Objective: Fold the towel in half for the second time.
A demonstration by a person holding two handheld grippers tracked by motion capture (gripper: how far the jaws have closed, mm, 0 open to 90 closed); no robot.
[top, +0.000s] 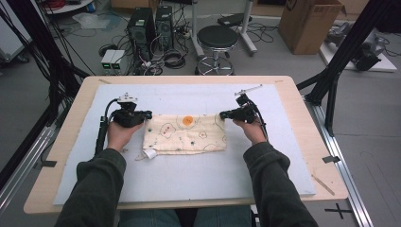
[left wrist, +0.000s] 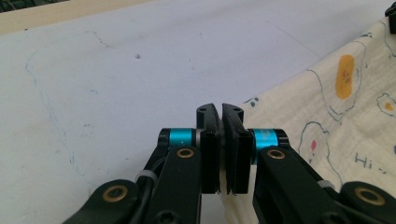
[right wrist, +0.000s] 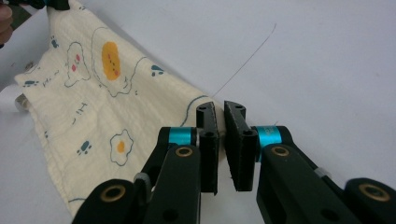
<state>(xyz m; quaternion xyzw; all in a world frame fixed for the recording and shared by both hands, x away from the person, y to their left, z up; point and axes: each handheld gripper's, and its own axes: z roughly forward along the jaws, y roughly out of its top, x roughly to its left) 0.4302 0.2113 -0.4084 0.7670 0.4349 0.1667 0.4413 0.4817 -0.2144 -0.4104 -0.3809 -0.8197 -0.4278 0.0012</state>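
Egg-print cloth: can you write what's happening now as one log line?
left tongs: shut on egg-print cloth | right tongs: shut on egg-print cloth | cloth: folded on white mat

Both grippers clamped, facing inward

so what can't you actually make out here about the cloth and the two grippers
- Whether the left gripper pinches the cloth: in the left gripper view the jaws hide the corner.
- The same for the right gripper in the right gripper view.
- High view: the white tag is too small to read.
- Both gripper views: the cloth runs past the frame edge.
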